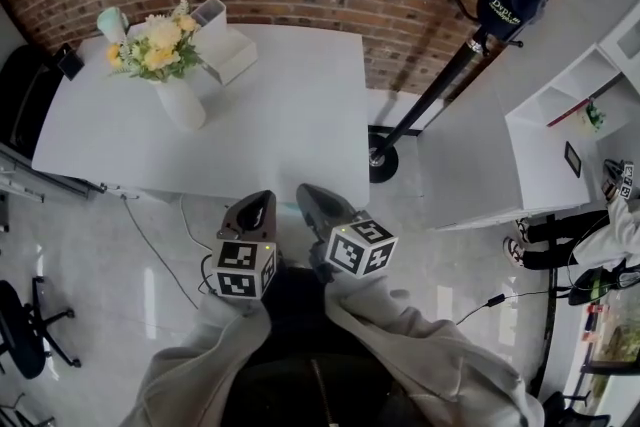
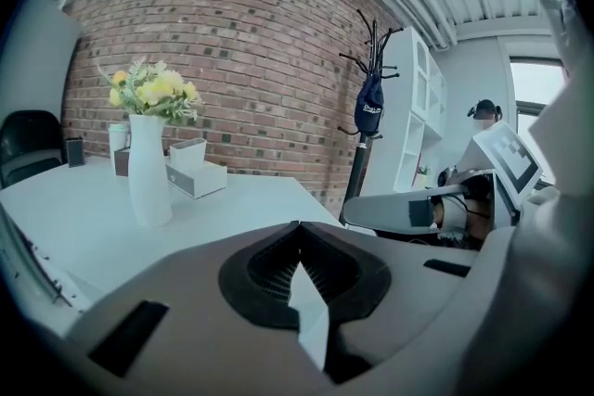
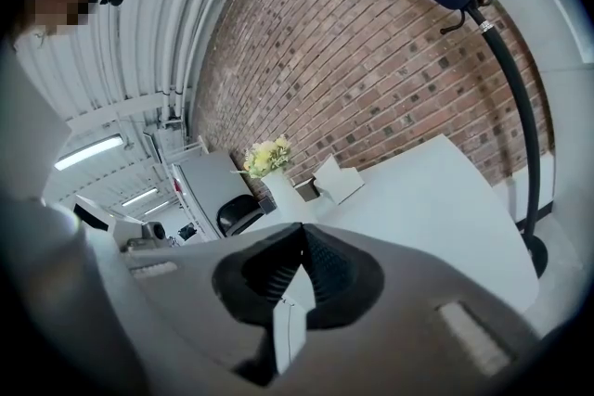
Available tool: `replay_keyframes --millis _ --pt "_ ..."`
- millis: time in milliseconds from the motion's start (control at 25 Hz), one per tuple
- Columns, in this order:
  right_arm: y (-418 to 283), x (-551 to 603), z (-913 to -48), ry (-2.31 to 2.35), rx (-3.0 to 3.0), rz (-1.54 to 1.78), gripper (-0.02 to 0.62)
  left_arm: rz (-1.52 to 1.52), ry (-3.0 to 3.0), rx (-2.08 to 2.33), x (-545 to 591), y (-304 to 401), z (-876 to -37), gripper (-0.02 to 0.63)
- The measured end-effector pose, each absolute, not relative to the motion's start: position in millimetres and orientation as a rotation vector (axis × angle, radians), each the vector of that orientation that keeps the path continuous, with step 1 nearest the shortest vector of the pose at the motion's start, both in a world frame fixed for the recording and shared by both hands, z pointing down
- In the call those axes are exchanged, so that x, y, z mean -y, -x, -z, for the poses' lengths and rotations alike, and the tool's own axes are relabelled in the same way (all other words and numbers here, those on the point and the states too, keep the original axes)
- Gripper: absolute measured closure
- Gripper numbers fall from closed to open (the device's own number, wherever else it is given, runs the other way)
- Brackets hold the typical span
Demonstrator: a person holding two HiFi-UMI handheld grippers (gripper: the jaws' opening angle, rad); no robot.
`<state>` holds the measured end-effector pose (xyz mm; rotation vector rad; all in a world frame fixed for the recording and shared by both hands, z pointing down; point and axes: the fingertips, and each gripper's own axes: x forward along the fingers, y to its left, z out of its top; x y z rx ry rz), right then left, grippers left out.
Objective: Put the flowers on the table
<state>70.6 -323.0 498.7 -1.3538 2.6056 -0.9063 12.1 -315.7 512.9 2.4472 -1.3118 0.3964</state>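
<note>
Clenched empty at left gripper (image 2: 298,229) and right gripper (image 3: 299,233); risks toppling tall vase (image 1: 182,105) of flowers (image 1: 160,45) on table (image 1: 290,115) if knocked high.

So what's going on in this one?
A person holds a tool in each hand just short of the table's near edge. The left tool and the right tool are both shut, with nothing in them. The flowers stand in a white vase on the far left part of the table, beside a box. Neither tool touches them.
</note>
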Motion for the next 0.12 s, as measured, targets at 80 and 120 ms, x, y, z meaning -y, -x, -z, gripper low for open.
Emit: replay_keyframes --millis 80,120 --pt "-67.8 320.8 -499.4 1.345 -2.611 0.911 0.595 -0.411 -2.452 1.303 313.1 -12.3 -515.0 0.603" --pt "-66.4 319.9 -499.5 1.34 -2.613 0.913 0.595 -0.419 -2.456 1.299 311.9 -12.3 -515.8 0.603"
